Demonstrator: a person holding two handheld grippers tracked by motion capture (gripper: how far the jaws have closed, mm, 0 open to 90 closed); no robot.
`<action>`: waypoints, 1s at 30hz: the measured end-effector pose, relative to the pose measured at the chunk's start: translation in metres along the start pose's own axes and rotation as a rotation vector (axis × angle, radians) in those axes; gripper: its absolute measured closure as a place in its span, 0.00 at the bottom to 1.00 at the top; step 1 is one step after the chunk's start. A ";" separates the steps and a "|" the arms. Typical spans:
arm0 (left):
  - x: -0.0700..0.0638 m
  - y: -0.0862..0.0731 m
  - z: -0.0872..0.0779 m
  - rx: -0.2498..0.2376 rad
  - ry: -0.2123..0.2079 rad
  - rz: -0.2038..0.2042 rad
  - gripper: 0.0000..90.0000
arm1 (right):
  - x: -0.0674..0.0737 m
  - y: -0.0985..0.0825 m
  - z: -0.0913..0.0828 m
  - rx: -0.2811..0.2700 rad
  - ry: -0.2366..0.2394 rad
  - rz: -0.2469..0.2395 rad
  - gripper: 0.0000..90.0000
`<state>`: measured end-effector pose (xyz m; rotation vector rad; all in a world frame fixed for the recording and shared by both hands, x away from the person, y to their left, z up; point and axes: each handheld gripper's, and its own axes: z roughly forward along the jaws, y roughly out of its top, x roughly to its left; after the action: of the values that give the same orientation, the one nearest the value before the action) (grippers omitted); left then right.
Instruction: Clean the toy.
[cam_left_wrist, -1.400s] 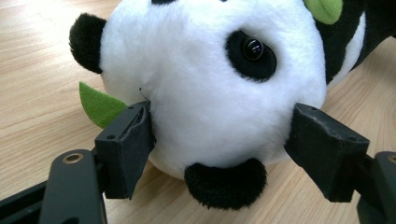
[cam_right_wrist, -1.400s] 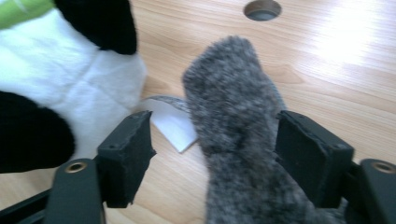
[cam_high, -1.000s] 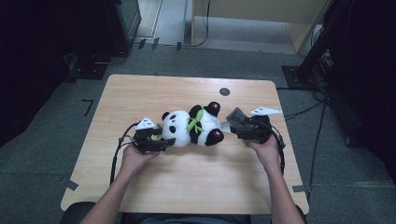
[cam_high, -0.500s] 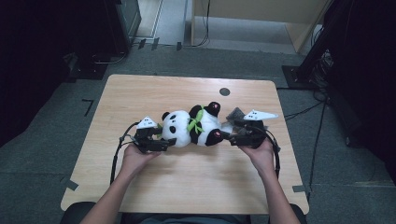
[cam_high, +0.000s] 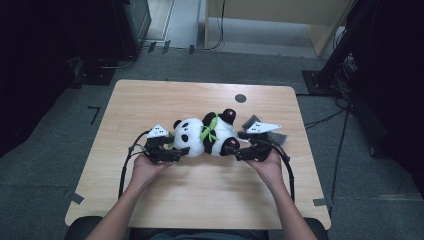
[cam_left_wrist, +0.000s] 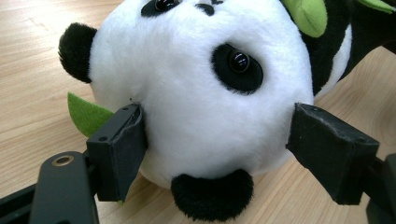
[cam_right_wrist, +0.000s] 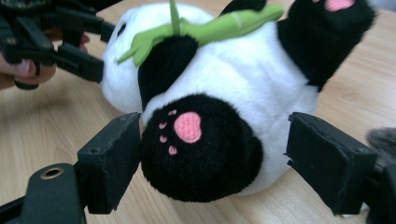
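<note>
A black-and-white panda plush (cam_high: 205, 135) with a green leaf collar lies on its back on the wooden table (cam_high: 200, 200), head to the left. My left gripper (cam_high: 180, 148) holds the head (cam_left_wrist: 201, 93). Both pads (cam_left_wrist: 121, 149) lie against the fur, and the jaws have just been opening a little with the head still between them. My right gripper (cam_high: 232, 149) stands open around a black foot with a pink paw print (cam_right_wrist: 196, 149). Its right pad (cam_right_wrist: 327, 158) stands just off the body. The left gripper (cam_right_wrist: 100, 46) shows far off in the right gripper view.
A grey furry object (cam_high: 277, 137) lies just behind my right hand and shows at the edge of the right gripper view (cam_right_wrist: 380, 140). A black round mark (cam_high: 240, 98) sits near the table's far edge. Cables trail from both grippers toward the front.
My right gripper has moved left to the panda, so its open jaws now straddle the foot. The left hand and the panda have stayed in place.
</note>
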<state>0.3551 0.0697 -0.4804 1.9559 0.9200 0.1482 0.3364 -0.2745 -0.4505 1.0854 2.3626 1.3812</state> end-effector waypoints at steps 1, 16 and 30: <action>0.001 0.000 0.000 -0.001 -0.003 -0.004 0.23 | -0.001 -0.001 0.004 0.004 0.009 -0.005 0.19; 0.005 0.005 0.007 -0.007 -0.023 -0.039 0.19 | 0.003 -0.007 0.039 0.053 -0.055 -0.150 0.16; 0.004 0.009 -0.002 -0.035 -0.039 0.006 0.17 | -0.003 0.014 0.025 0.025 -0.084 -0.046 0.60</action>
<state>0.3620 0.0717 -0.4732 1.9236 0.8805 0.1285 0.3577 -0.2552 -0.4533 1.0666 2.3360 1.2690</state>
